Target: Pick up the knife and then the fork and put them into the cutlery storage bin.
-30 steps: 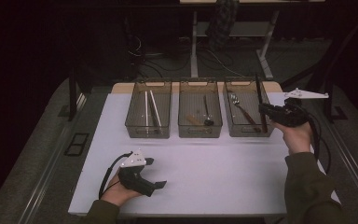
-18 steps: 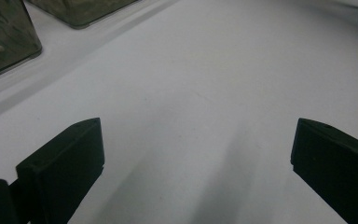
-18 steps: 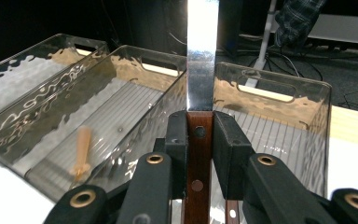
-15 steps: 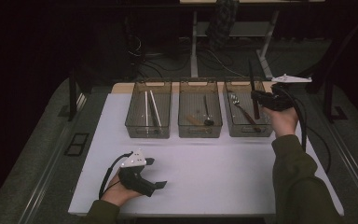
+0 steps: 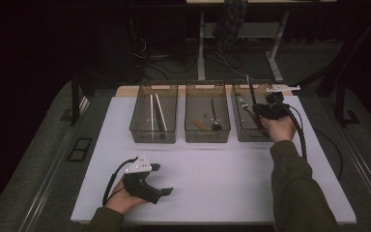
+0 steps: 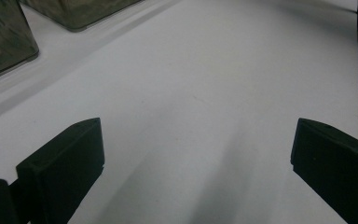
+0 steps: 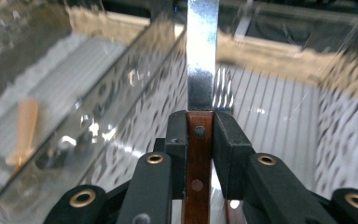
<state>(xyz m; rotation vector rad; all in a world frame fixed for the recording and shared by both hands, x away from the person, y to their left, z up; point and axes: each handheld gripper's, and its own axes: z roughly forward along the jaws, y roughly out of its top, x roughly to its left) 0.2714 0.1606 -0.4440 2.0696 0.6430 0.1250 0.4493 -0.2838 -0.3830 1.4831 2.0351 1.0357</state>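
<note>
I have the right gripper (image 5: 257,110) clamped on a knife (image 7: 200,60), jaws pressed flat on either side of its brown riveted handle (image 7: 198,172) just behind where the steel blade starts. In the high view the knife (image 5: 250,92) stands nearly upright over the right bin (image 5: 249,137), at the far right of the table (image 5: 212,183), blade pointing up and away from me. There is cutlery lying in that bin, so I judge this is where the knife goes.

How it should handle: stiff, no give anywhere, light enough for one gripper. The polished blade is slick and narrow, so I would not want to hold it there; the wooden handle gives the pads more to bite on, and the flat sides sit square against them. My grip is at the blade end of the handle, so most of the handle's length hangs below the jaws and could swing if the pads slip. The bin's clear walls are thin plastic, and a hard knock from the steel might shift the bin.

The middle bin (image 5: 207,136) holds a wooden-handled piece and a dark utensil; the left bin (image 5: 153,137) holds two pale sticks.

My left gripper (image 5: 166,192) rests near left on the table, jaws wide apart with nothing between them.
</note>
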